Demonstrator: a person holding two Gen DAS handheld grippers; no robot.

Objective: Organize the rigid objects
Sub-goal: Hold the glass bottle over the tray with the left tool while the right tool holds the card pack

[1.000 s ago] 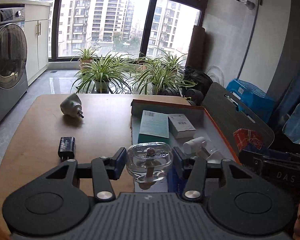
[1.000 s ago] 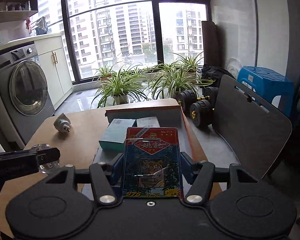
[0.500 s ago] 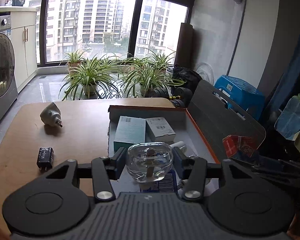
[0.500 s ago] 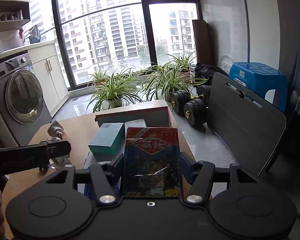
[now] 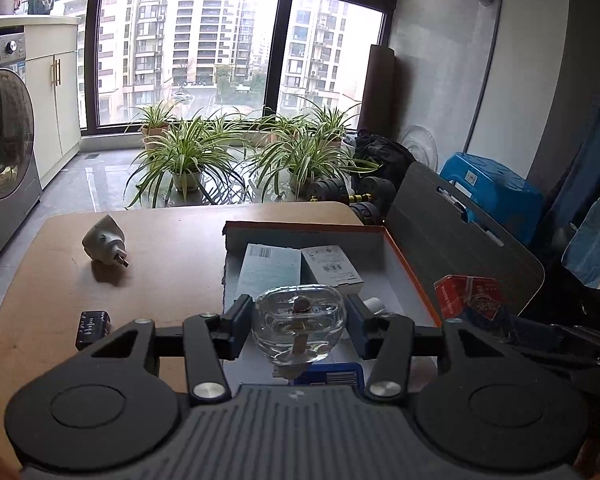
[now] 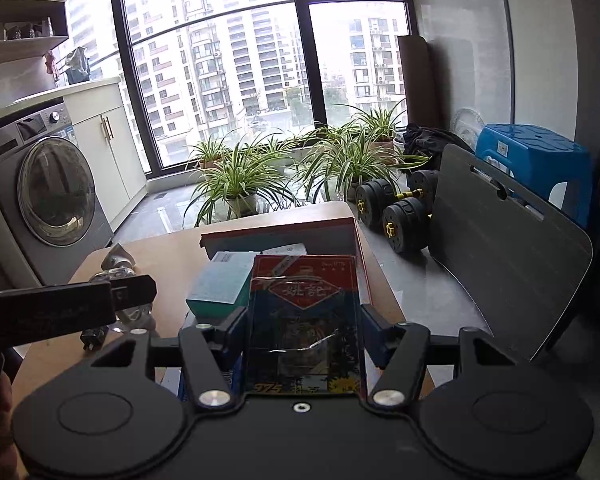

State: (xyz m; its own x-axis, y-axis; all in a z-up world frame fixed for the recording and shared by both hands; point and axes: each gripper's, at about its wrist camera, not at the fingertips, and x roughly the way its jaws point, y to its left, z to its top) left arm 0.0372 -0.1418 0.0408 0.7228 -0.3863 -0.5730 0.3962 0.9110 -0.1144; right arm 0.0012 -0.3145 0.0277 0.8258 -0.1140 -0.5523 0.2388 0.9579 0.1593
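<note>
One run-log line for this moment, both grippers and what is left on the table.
left hand-held gripper: shut on clear glass jar | right hand-held gripper: shut on card pack | box: partly filled | on table: white plug, black adapter

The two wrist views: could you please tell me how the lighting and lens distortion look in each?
Left wrist view: bright window washes out; the wall pipe bows from fisheye; the white plug casts a soft shadow. Right wrist view: same backlight, window frame curved, glare on the card pack wrapper.

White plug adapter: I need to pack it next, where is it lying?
In the left wrist view the white plug adapter lies on the wooden table, far left, outside the open box, beyond the small black block.
</note>
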